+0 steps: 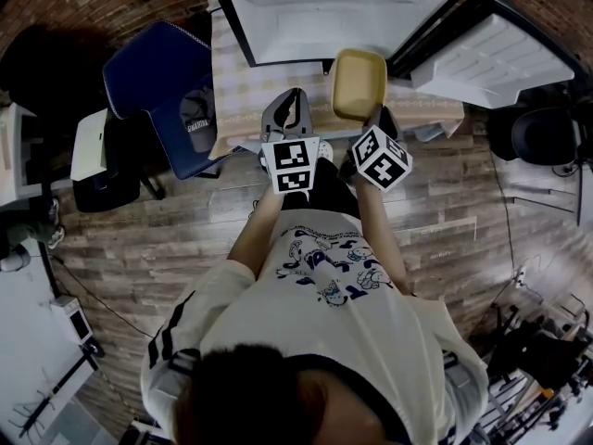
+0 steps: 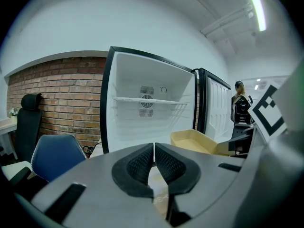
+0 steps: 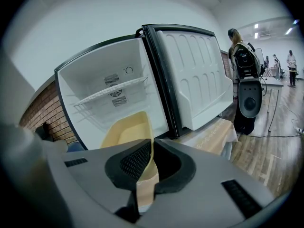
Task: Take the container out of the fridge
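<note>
The container point(image 1: 359, 83) is a yellow tub with no lid. I think it is out of the fridge point(image 1: 324, 17). It hangs in the air just in front of the open fridge, over the bench point(image 1: 243, 91) with the checked cloth.

The right gripper point(image 1: 378, 117) holds it. Its jaws are pinched on the near wall of the tub, one pad inside and one pad outside. The left gripper point(image 1: 295, 102) is just beside it, a bit to the left. Its jaws are pressed together with nothing in them.

So the taking-out step looks almost done to me. The next move would be to bring the tub clear and set it down somewhere flat. The hold is on one thin wall only, so the tub could tip. The free left gripper could help steady it.

The head view looks from above. It shows the person, both grippers and the tub side by side, and a blue chair point(image 1: 157, 77) left of the bench. It does not show the inside of the fridge well.

The left gripper view does. There is a wire shelf point(image 2: 147, 100) in there, and I see nothing on it.

The right gripper view shows the pinch on the tub wall close up. It also shows the fridge door point(image 3: 197, 75) standing open, and another person point(image 3: 240, 56) far back in the room.
</note>
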{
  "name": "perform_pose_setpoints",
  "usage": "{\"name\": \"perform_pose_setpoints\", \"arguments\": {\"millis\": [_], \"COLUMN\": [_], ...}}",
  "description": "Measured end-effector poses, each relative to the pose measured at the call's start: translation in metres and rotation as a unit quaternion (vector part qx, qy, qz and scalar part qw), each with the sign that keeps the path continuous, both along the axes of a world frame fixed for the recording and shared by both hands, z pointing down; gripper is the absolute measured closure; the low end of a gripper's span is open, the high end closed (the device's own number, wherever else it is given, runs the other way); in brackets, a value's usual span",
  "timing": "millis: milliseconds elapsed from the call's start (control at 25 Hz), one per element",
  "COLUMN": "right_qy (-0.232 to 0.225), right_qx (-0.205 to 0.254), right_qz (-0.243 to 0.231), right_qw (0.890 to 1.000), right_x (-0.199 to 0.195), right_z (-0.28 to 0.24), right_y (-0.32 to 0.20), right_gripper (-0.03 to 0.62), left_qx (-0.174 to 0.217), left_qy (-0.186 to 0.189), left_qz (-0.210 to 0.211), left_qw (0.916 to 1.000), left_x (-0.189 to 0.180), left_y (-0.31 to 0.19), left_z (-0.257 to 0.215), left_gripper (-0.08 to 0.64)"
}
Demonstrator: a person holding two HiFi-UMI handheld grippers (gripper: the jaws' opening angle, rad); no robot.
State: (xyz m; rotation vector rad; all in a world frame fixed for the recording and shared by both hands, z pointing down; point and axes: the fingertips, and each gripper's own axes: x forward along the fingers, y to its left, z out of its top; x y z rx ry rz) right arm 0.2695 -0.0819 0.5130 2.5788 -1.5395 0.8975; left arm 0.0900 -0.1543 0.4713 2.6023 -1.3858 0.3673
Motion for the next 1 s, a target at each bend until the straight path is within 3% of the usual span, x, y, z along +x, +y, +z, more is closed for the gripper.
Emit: {"name": "perform_pose_setpoints", "arguments": {"millis": [1000], "right_qy": [0.000], "right_qx": [0.011], "right_qz": [-0.001], "right_qw": [1.000], "right_x": [0.000], "right_z": [-0.010], "right_y": [0.010], "right_gripper": [0.548], "left_qx": [0.006], "left_qy": [0.005], "left_qz": [0.005], "left_qw": [1.0000], "left_x": [0.007], "left_y": [0.012], "left_z": [-0.006], "left_gripper": [0.538]}}
